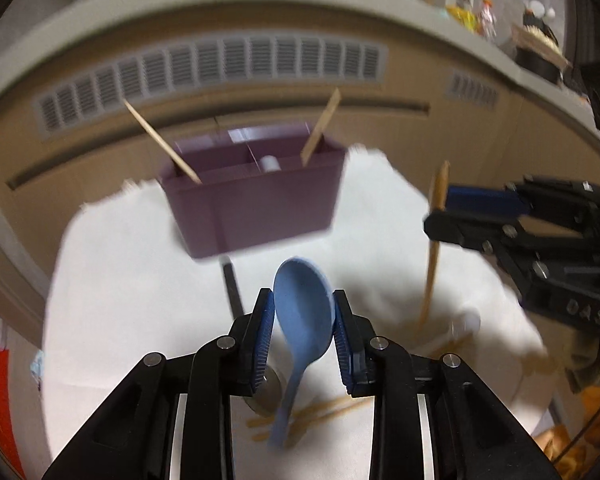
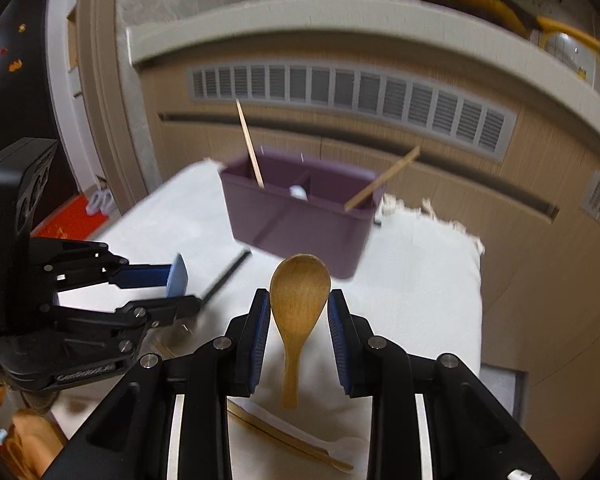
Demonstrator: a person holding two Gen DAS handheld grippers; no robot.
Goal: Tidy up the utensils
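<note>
My left gripper (image 1: 303,300) is shut on a blue spoon (image 1: 302,312), bowl up, held above the white cloth. My right gripper (image 2: 299,300) is shut on a wooden spoon (image 2: 299,300), bowl up; it also shows in the left wrist view (image 1: 436,216). The purple divided organizer (image 1: 256,196) stands ahead on the cloth, with a wooden stick in each end compartment and a white utensil in the middle; it also shows in the right wrist view (image 2: 300,216). The left gripper appears in the right wrist view (image 2: 176,284) with the blue spoon edge-on.
A black utensil handle (image 1: 232,284) lies on the cloth in front of the organizer. Wooden chopsticks (image 2: 284,440) and other utensils lie on the white cloth (image 2: 420,280) below the grippers. A beige cabinet with vents (image 2: 340,92) stands behind the table.
</note>
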